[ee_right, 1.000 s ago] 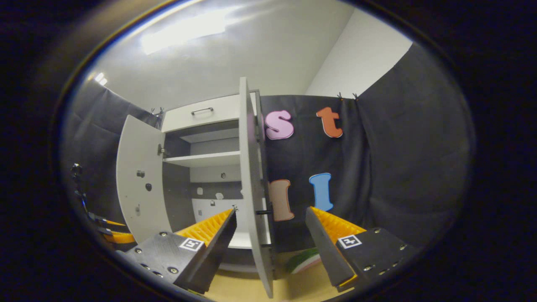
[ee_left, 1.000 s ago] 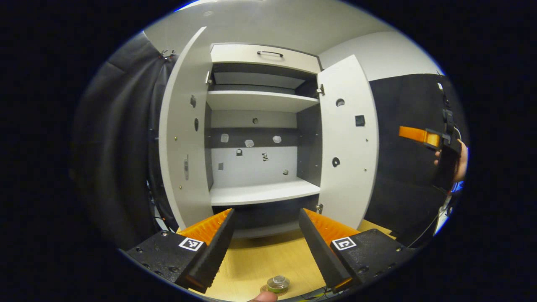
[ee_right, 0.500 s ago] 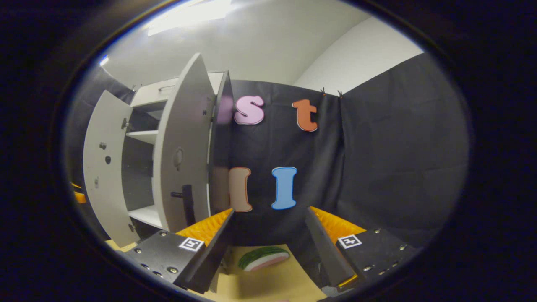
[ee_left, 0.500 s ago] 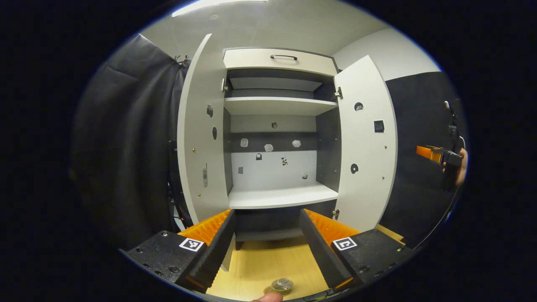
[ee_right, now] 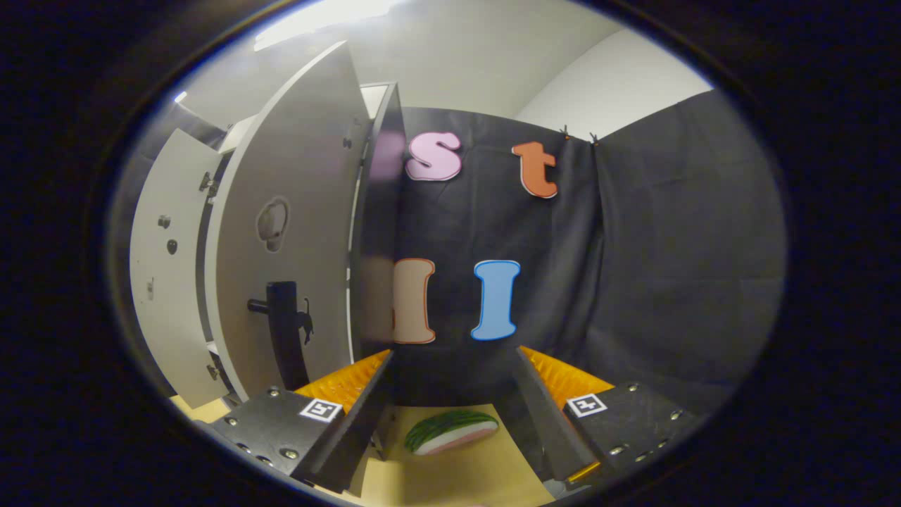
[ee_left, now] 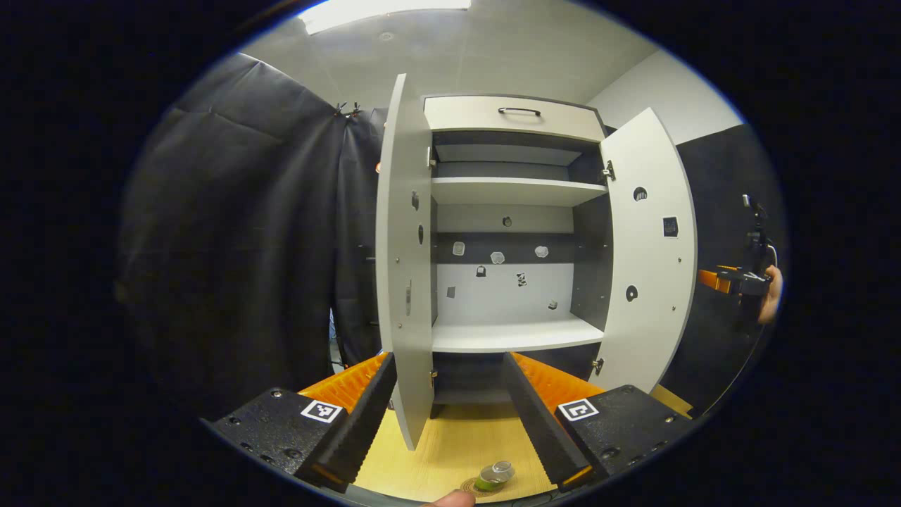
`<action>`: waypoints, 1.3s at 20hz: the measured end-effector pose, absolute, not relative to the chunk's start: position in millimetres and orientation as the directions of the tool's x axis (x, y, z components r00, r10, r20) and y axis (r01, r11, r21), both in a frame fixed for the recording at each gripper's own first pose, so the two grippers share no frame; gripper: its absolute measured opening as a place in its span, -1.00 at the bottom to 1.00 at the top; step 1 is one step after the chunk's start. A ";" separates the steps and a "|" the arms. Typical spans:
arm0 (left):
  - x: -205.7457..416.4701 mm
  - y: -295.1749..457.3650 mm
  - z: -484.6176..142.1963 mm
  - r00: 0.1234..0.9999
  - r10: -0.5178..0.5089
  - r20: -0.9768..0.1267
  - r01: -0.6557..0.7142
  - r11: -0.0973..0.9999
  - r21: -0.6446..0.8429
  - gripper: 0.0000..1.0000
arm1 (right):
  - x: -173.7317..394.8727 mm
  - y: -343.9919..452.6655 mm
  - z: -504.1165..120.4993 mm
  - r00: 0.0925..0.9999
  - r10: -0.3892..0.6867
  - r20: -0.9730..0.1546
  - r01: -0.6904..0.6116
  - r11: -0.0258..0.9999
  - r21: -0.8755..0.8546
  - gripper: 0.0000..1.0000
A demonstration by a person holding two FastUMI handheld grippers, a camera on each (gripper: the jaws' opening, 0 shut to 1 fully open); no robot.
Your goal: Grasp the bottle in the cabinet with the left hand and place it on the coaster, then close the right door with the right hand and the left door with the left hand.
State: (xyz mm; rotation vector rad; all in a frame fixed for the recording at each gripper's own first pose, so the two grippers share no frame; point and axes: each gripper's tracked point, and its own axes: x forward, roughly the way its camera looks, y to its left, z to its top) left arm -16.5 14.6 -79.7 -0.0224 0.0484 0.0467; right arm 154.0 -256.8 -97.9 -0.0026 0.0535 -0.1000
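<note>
The small clear bottle (ee_left: pixel 495 476) with a green band stands on the round coaster (ee_left: pixel 476 486) on the wooden table, just below and between my left gripper's (ee_left: pixel 447 360) open, empty fingers. The white cabinet (ee_left: pixel 514 211) stands ahead with both doors open. Its left door (ee_left: pixel 405 282) shows nearly edge-on and its right door (ee_left: pixel 651 260) swings outward. In the right gripper view, my right gripper (ee_right: pixel 452 355) is open and empty. It sits behind the right door's outer face (ee_right: pixel 295 211), near the door's black handle (ee_right: pixel 285 345). Farther off, the right gripper (ee_left: pixel 721 280) is held by a hand (ee_left: pixel 771 296).
A watermelon-slice toy (ee_right: pixel 450 431) lies on the table (ee_right: pixel 450 472) between the right gripper's fingers. The cabinet's shelves (ee_left: pixel 514 335) are bare, and a drawer (ee_left: pixel 514 116) tops it. Black cloth hangs on both sides of the cabinet.
The right gripper has swung round to the outer side of the right door, whose handle is now close. The left gripper view has shifted left, so the left door now appears edge-on.
</note>
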 end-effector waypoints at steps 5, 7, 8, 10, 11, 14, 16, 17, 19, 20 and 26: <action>-34.4 60.2 -67.0 0.993 0.119 -0.023 -0.120 0.992 -0.031 0.92 | 158.0 -190.0 -93.3 0.999 -0.048 -0.024 0.047 0.997 -0.068 0.42; -37.9 76.6 -68.9 0.990 0.141 -0.023 -0.142 0.989 -0.048 0.89 | 159.8 -171.8 -99.0 0.998 -0.020 -0.055 0.019 0.999 -0.030 0.43; -37.1 83.5 -71.5 0.989 0.146 -0.027 -0.148 0.987 -0.059 0.89 | 158.9 -164.6 -99.5 0.998 -0.011 -0.058 0.010 1.000 -0.023 0.50; -34.4 98.7 -77.1 0.987 0.157 -0.039 -0.159 0.985 -0.069 0.90 | 160.8 -152.8 -96.3 0.999 -0.004 -0.048 0.002 0.999 -0.045 0.50; -32.5 106.7 -78.4 0.986 0.163 -0.040 -0.165 0.984 -0.067 0.90 | 160.9 -149.3 -93.9 0.999 -0.009 -0.038 0.006 0.998 -0.063 0.50; -28.1 129.5 -82.6 0.983 0.181 -0.045 -0.183 0.982 -0.049 0.89 | 156.1 -141.5 -95.3 0.999 -0.029 -0.042 0.026 0.996 -0.082 0.43; -22.6 144.4 -80.4 0.981 0.191 -0.036 -0.193 0.980 -0.052 0.89 | 157.4 -137.6 -94.4 0.998 -0.049 -0.044 0.045 0.995 -0.089 0.43; -18.6 148.9 -79.3 0.982 0.187 -0.035 -0.189 0.980 -0.061 0.89 | 156.7 -135.6 -93.5 0.997 -0.059 -0.040 0.055 0.994 -0.089 0.43; -10.0 161.3 -80.1 0.983 0.179 -0.038 -0.182 0.980 -0.076 0.90 | 155.9 -130.2 -93.9 0.997 -0.073 -0.039 0.070 0.995 -0.074 0.50; -6.0 167.6 -78.8 0.984 0.172 -0.039 -0.175 0.981 -0.078 0.90 | 157.5 -127.1 -95.4 0.996 -0.084 -0.041 0.081 0.995 -0.066 0.50; 28.3 199.3 -72.9 0.992 0.128 -0.022 -0.129 0.989 -0.069 0.90 | 162.6 -127.3 -91.8 0.975 -0.215 -0.060 0.215 0.977 -0.008 0.50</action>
